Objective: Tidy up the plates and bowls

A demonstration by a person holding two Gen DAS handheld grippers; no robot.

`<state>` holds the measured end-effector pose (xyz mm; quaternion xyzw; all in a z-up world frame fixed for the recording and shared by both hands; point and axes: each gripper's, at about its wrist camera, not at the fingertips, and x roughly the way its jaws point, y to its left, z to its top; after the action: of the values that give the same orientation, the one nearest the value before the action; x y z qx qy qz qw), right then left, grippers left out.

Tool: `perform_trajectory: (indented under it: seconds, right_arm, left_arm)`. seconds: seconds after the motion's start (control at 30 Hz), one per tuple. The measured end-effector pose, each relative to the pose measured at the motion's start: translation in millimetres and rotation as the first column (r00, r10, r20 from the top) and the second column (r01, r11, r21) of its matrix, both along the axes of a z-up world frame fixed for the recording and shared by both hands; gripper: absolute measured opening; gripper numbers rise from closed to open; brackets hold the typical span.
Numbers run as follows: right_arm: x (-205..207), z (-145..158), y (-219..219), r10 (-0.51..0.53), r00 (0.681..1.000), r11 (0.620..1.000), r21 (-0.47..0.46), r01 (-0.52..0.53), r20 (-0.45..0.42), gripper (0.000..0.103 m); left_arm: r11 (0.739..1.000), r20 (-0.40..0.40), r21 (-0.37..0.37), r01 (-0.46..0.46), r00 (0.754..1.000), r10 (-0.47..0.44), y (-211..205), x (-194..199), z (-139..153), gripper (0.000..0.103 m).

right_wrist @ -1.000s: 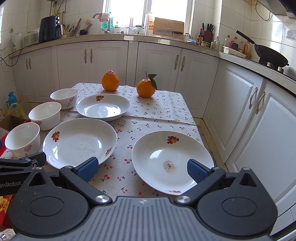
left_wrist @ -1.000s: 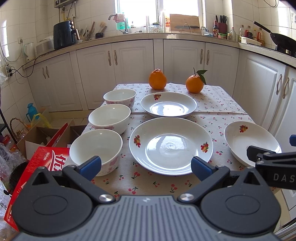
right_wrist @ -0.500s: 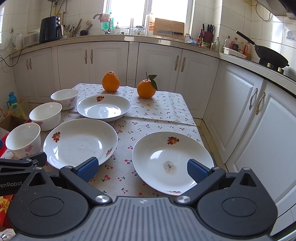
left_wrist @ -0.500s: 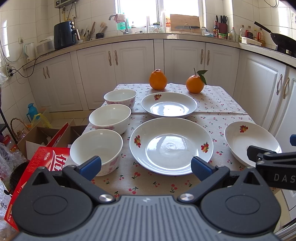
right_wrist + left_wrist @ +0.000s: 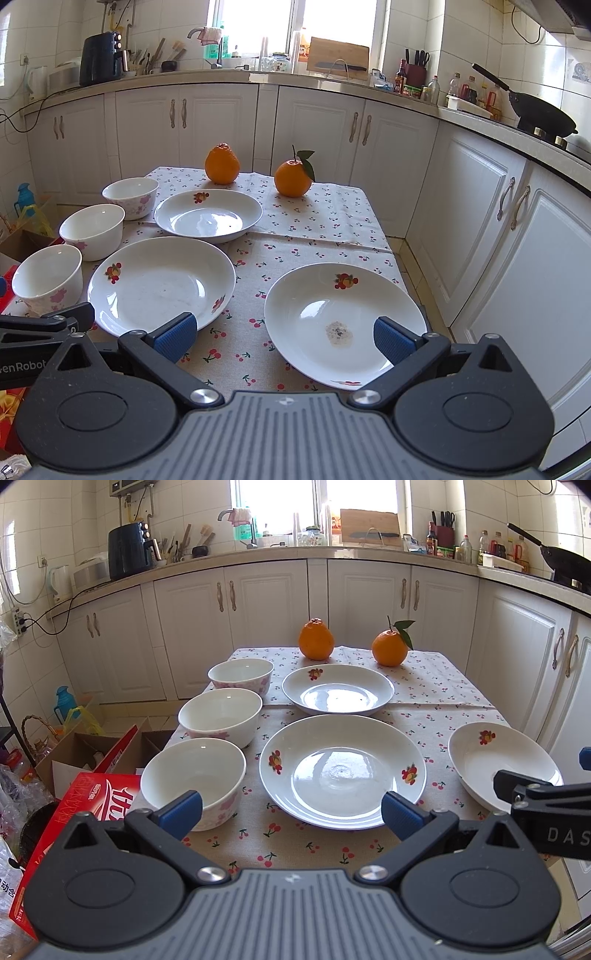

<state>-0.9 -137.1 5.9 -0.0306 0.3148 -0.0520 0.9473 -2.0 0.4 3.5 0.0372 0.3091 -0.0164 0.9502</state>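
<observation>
Three white floral plates lie on the cherry-print tablecloth: a large middle plate [image 5: 341, 771], a far plate [image 5: 338, 688] and a right plate [image 5: 498, 766] with a small dirty spot [image 5: 338, 332]. Three white bowls stand in a row on the left: near [image 5: 194, 781], middle [image 5: 220, 716], far [image 5: 241, 675]. My left gripper [image 5: 291, 812] is open and empty, above the table's near edge before the large plate. My right gripper [image 5: 282, 338] is open and empty, just before the right plate [image 5: 343, 325].
Two oranges [image 5: 316, 639] [image 5: 389, 648] sit at the table's far end. A red carton [image 5: 92, 819] and cardboard boxes [image 5: 74, 749] stand on the floor to the left. White cabinets [image 5: 480, 206] run close along the table's right side and behind it.
Both grippers have crept slightly forward; nothing on the table has moved.
</observation>
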Motion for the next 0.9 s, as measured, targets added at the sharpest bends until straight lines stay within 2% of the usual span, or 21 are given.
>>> perform_trajectory:
  seconds: [0.6,0.9]
  right_arm:
    - [0.1,0.7,-1.0,0.002,1.0,1.0,-0.005,-0.002,0.006,0.103]
    - [3.1,3.0,-3.9,0.016,1.0,1.0,-0.009,-0.016,0.017,0.103]
  left_arm:
    - [1.0,0.006,0.003,0.01,1.0,-0.01,-2.9,0.5,2.1,0.102]
    - [0.999,0.018,0.016,0.045,0.999,-0.045,-5.6,5.7,3.6,0.102]
